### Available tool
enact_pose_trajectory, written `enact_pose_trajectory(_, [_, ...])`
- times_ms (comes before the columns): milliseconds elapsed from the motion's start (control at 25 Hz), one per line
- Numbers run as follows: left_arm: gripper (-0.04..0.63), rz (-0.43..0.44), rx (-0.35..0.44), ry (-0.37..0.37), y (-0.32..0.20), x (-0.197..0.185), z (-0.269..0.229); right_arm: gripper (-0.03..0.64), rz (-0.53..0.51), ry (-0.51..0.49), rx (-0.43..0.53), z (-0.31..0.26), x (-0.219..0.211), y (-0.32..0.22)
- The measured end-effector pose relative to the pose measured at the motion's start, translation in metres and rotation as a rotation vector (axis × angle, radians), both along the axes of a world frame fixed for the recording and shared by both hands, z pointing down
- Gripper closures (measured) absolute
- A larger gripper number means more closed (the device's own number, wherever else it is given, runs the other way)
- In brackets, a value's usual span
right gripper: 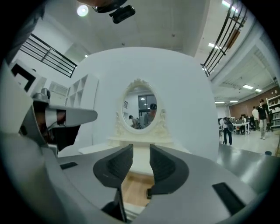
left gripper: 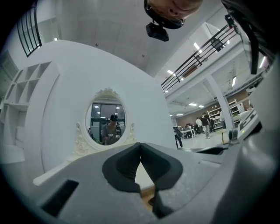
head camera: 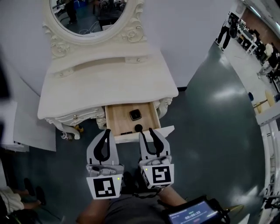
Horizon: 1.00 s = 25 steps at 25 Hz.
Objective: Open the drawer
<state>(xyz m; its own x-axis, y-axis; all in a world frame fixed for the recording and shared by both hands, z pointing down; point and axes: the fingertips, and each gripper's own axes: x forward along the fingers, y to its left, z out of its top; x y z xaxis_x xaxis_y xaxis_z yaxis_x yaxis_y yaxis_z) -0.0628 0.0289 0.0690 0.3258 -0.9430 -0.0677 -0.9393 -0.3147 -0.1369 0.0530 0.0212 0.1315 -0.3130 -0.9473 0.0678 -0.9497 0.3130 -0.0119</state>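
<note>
**A:** Where's the drawer [head camera: 117, 118]?

**B:** Under the middle of the white dressing table [head camera: 109, 81], standing well out from it. The head view shows its bare wooden bottom, with the white front panel on the person's side.

**A:** Anything in it?

**B:** A dark square thing [head camera: 135, 114] lies near the middle. A small round dark thing [head camera: 138, 127] sits just behind the front panel. I can't tell what either one is.

**A:** And the left tongs [head camera: 106, 132]?

**B:** They're close to the drawer's left front corner, pointing toward the table. Whether they touch it, I can't tell. In the left gripper view the left tongs [left gripper: 140, 145] have their dark pads meeting at the tips, with nothing between them.

**A:** The right tongs [head camera: 146, 132]?

**B:** Just beside the left pair, with the tips at the drawer's front panel. Contact isn't clear there either. In the right gripper view the right tongs [right gripper: 141, 151] stand a narrow gap apart, ribbed pads facing each other and holding nothing. The drawer's wood [right gripper: 133, 190] shows below that gap.

**A:** What's above the surface?

**B:** An oval mirror [head camera: 87, 13] in a carved white frame stands at the back of it. Both gripper views face that mirror [left gripper: 108, 122] [right gripper: 142, 111]
</note>
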Motion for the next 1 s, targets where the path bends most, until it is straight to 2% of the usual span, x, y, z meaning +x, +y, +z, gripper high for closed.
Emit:
enact_pose_trajectory(200, [0.581,0.021,0.079,0.021,0.006,0.007,-0.054,0.528,-0.016,0.009,0.129,-0.077,-0.007,0.010])
enact_pose_trajectory(320, [0.581,0.027,0.118,0.037,0.005,0.011,-0.074,0.562,-0.027,0.044,0.176,-0.097,-0.010,0.012])
enact_pose_trajectory(480, [0.581,0.025,0.171,0.032,0.008,0.014,-0.091,0.572,-0.043,0.065,0.236,-0.114,-0.016,0.016])
enact_pose_trajectory(840, [0.581,0.014,0.200,-0.038,0.003,0.018,-0.098,0.592,-0.060,0.069,0.268,-0.129,-0.015,0.008])
enact_pose_trajectory(1000, [0.581,0.006,0.189,-0.035,0.002,0.018,-0.095,0.600,-0.072,0.071,0.278,-0.130,-0.017,0.006])
